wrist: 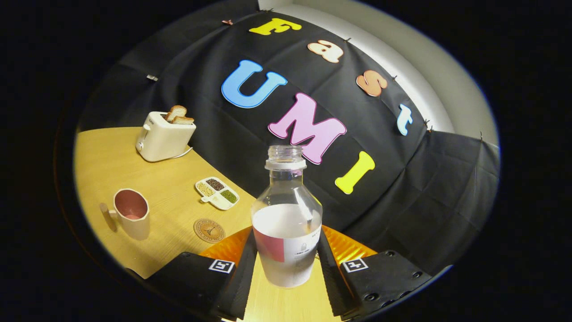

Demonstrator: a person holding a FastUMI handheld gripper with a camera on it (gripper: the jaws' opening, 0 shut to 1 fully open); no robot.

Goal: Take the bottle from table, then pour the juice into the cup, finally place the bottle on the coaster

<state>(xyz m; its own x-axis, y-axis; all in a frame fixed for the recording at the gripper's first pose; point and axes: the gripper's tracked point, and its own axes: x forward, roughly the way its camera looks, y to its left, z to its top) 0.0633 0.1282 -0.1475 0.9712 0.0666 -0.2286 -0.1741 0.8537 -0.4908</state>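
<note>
A clear uncapped bottle (286,219) with whitish juice and a white and pink label stands upright between my fingers. My gripper (286,264) is shut on the bottle's lower body, and the bottle looks lifted off the wooden table (170,197). A pink cup (131,212) with a handle stands on the table to the left, beyond the fingers. A round brown coaster (209,230) lies flat between the cup and the bottle, just ahead of my left finger.
A white toaster (163,136) with two bread slices stands at the table's far end, its cord trailing right. A small divided tray (217,192) of grains and seeds lies beyond the coaster. The booth's black cloth wall hangs close behind the table.
</note>
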